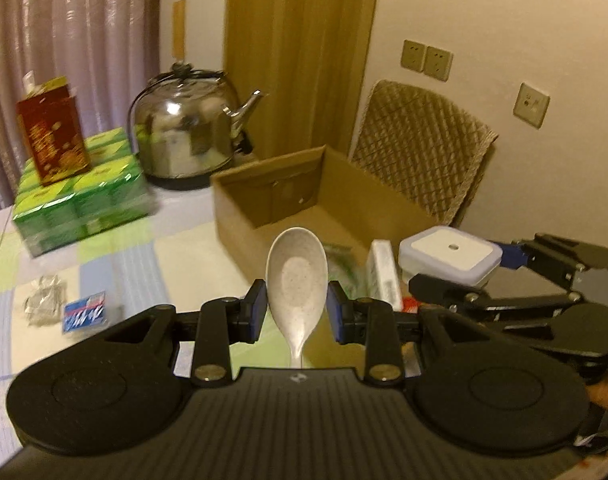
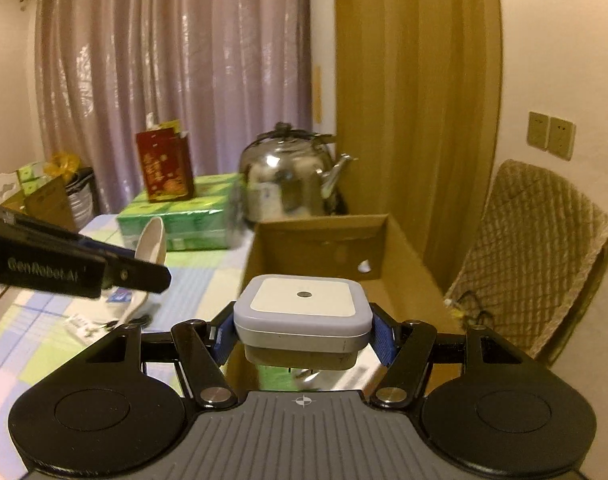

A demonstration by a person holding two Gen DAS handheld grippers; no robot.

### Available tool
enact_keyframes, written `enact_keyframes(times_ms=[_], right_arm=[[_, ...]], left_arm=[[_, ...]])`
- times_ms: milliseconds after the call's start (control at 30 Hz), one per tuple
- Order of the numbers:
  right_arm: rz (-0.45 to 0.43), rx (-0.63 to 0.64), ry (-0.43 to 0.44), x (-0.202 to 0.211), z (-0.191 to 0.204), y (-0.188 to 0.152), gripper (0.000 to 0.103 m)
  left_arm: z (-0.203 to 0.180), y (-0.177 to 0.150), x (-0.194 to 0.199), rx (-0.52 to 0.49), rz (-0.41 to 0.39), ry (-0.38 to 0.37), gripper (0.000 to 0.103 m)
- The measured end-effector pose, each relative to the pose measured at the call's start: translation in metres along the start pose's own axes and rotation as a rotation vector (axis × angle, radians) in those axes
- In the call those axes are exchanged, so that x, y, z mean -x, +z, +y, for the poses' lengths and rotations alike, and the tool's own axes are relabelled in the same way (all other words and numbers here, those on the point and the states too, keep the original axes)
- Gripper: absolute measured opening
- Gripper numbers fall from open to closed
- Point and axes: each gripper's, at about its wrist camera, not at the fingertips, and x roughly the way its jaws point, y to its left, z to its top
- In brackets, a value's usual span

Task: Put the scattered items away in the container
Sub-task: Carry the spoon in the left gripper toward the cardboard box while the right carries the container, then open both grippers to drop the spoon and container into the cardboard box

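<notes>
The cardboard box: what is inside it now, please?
The cardboard box shows bare brown walls and floor where visible; nothing is seen lying inside. Its near part is hidden behind the spoon in the left gripper and the square white device in the right gripper.

A home room: shiny curtains (image 2: 163,80), a steel kettle (image 1: 187,128) on a checked-cloth counter (image 1: 103,264), a padded chair (image 2: 536,248), wall sockets (image 1: 426,60).

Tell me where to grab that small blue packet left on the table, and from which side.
Take the blue packet across its two long edges, coming straight down from above. It lies flat on the tablecloth, so no side face offers a grip. Approach on the side away from the crumpled foil beside it.
</notes>
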Motion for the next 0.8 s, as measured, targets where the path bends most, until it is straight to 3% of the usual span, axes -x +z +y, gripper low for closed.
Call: enact_keyframes(times_ms=[467, 800], right_arm=[[-0.01, -0.028, -0.055, -0.03, -0.065, 0.017, 0.063], [0.019, -0.045, -0.053, -0.054, -0.085, 0.01, 0.063]], left_arm=[[-0.029, 0.062, -0.057, 0.13, -0.051, -0.068, 0.027], [-0.02, 0.064, -0.11, 0.337, -0.035, -0.079, 0.027]])
